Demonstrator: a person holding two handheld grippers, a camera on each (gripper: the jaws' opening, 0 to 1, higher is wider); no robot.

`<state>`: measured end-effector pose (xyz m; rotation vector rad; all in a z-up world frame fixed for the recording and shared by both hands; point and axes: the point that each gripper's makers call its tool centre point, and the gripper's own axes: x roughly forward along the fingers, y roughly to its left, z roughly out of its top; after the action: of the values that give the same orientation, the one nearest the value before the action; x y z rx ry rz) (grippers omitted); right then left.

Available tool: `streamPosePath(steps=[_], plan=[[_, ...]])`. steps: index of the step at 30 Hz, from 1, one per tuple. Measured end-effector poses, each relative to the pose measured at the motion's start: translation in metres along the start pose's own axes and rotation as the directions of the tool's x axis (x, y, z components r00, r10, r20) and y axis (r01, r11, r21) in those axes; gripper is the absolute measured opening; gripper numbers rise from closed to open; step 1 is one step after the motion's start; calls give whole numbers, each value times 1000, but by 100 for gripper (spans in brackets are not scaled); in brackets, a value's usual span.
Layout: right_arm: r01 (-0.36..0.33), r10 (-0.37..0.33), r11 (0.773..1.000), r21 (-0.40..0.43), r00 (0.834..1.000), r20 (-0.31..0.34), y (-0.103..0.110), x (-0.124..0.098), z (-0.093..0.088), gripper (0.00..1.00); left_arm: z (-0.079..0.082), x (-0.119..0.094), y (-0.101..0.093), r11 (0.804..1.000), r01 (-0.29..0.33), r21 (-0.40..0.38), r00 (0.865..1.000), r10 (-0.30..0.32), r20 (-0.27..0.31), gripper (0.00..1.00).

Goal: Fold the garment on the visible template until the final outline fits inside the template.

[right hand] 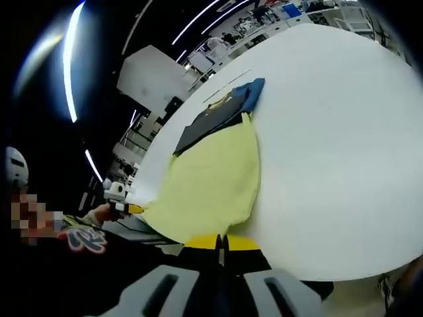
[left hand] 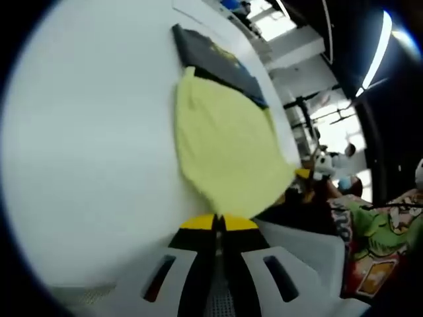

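Pale yellow fabric garment lies flat on the white round-edged table, spread out, one end overlapping a dark navy rectangular template mat with a small yellow marking on it. Garment outline runs well past the mat on the near side; only the far edge sits on it.

Left gripper view: left gripper, yellow-tipped black jaws on white body, jaws pressed together, nothing between them. Tips sit just beside the garment's near edge; contact with the cloth can't be confirmed. Same view picks up a person's green and red patterned sleeve at the right, plus bright windows and shelving behind the table's far side.

Right gripper view: right gripper, same yellow tips, jaws also clenched on nothing, tips right at the near hem of the garment. Here the mat shows a blue corner at its far end, which the left view renders mostly dark. The table takes up the right half. At lower left, a second yellow-tipped tool and a hand near the table rim, too small to read the jaw state. Dark room with strip lights behind, cluttered benches at the far end.
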<state>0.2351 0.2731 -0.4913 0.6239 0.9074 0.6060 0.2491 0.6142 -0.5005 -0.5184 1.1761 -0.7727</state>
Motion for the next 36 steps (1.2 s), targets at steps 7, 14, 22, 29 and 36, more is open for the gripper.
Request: streamPosePath(steps=[7,14,22,29,36], plan=[[-64,64,998,-6,996,58,6,9,50,0,75,-9,-16,998,34,59,981,-45,189,0],[-120,123,992,-32,983,139,10,26,127,0,158,-7,-20,997,53,53,922,-69,381,0],[-136,136,991,-15,973,187,-2,47,194,0,221,8,-2,998,-6,60,881,-23,473,0],[-109,113,994,-30,967,230,-6,59,237,0,271,9,1,996,-20,86,856,-28,516,0],[-80,88,996,-37,953,289,-14,77,281,0,308,19,10,992,-58,111,844,-11,536,0]])
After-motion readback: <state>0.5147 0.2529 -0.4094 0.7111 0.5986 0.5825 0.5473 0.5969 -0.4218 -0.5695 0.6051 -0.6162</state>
